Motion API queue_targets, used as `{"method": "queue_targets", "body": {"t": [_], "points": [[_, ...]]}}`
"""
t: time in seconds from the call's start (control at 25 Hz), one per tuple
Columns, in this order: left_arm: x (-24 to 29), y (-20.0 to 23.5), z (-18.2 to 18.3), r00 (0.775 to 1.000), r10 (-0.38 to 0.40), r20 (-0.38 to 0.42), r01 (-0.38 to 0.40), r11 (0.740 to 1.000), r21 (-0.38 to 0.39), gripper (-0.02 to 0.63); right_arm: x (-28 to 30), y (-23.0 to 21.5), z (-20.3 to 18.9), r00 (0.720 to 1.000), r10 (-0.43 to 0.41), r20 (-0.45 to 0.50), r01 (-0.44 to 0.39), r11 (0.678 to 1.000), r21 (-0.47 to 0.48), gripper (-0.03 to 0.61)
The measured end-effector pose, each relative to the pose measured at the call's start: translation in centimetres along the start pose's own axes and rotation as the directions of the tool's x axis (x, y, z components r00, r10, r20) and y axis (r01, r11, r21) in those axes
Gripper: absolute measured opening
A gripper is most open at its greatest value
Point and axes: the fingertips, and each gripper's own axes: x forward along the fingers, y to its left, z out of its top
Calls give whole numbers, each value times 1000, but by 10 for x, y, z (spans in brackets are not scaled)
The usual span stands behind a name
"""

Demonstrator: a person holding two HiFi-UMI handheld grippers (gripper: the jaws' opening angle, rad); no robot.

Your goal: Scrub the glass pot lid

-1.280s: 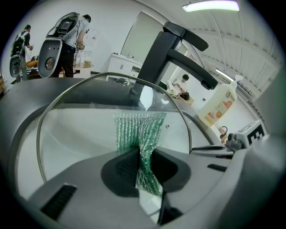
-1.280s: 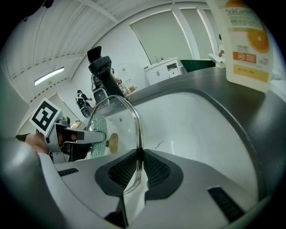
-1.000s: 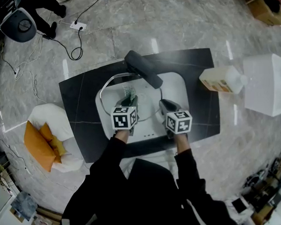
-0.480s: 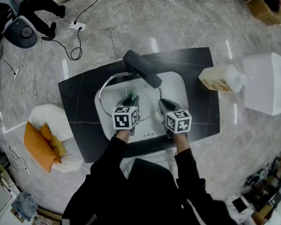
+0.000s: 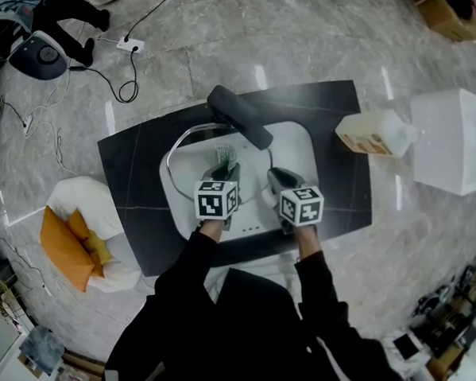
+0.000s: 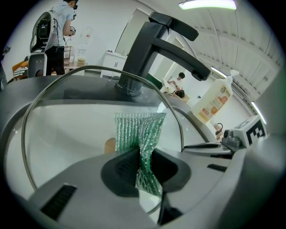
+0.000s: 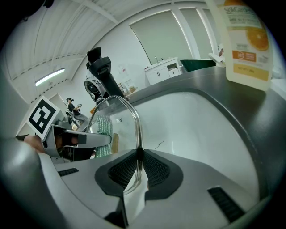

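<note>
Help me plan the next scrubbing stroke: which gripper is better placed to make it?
The left gripper: it holds the green mesh scouring pad at the clear glass pot lid. The right gripper is shut on the lid's metal rim, steadying it.

A white sink (image 5: 302, 153) sits in a dark table (image 5: 136, 152). A black faucet (image 5: 240, 116) rises at the sink's far rim. Right of the sink stands an orange-labelled bottle (image 5: 376, 134), with a white box (image 5: 455, 141) farther right. Orange cushions (image 5: 66, 244) lie on the floor, left of the sink.
</note>
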Motion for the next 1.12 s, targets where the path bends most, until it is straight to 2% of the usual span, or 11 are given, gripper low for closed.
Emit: {"method": "queue_targets", "body": {"t": [1.12], "points": [[15, -34, -2, 998, -67, -16, 67, 998, 17, 61, 0, 2, 0, 1000, 11, 7, -11, 1000, 1, 48]]}}
